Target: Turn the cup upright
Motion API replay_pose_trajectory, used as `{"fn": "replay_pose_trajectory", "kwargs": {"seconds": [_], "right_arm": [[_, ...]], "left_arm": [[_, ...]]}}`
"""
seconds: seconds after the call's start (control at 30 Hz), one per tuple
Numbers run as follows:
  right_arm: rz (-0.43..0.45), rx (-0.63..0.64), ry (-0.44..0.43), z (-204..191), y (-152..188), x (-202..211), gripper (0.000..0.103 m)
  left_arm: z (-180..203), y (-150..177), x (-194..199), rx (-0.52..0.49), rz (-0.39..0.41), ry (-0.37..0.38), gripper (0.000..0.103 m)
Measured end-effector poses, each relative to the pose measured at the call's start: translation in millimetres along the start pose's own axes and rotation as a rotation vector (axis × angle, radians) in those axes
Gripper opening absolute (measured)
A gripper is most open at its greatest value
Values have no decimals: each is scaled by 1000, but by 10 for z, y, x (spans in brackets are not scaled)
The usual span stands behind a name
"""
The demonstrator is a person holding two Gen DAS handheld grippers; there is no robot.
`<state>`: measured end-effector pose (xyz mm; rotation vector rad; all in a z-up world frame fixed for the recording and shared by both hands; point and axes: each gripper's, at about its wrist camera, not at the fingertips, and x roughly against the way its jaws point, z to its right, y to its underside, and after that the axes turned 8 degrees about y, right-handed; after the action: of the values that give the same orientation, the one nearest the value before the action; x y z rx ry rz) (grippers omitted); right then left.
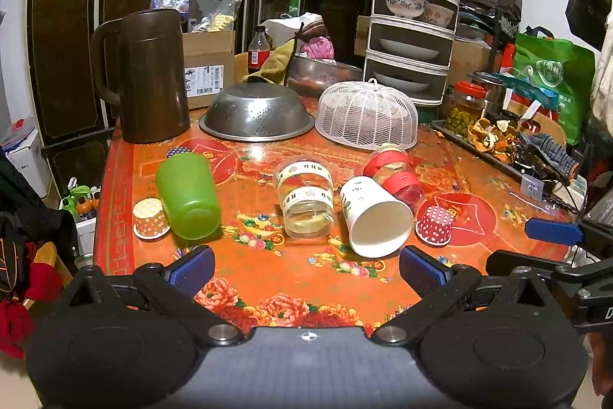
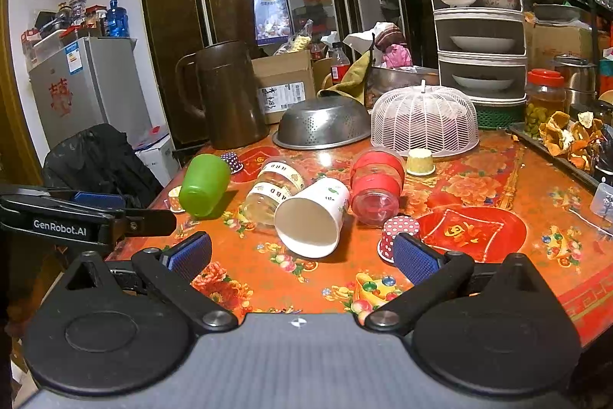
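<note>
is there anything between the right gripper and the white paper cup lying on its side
Nothing visible. The right gripper is open, facing the white cup's mouth across bare tablecloth. The dotted cup stands off by its right finger.

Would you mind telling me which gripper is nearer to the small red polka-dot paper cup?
Right. The right gripper has one finger just beside the red polka-dot paper cup; the left gripper sits farther off, to the cup's left.
</note>
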<state>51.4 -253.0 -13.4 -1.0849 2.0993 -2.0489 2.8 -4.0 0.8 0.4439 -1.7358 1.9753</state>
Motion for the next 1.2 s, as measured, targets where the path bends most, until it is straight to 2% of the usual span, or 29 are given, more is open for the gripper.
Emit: {"fn": "replay_pose_trajectory", "kwargs": {"seconds": [1.2], "right_arm": [[-13, -10, -2, 50, -18, -24, 102]], "left_arm": [[19, 10, -83, 1, -16, 5, 103]]}}
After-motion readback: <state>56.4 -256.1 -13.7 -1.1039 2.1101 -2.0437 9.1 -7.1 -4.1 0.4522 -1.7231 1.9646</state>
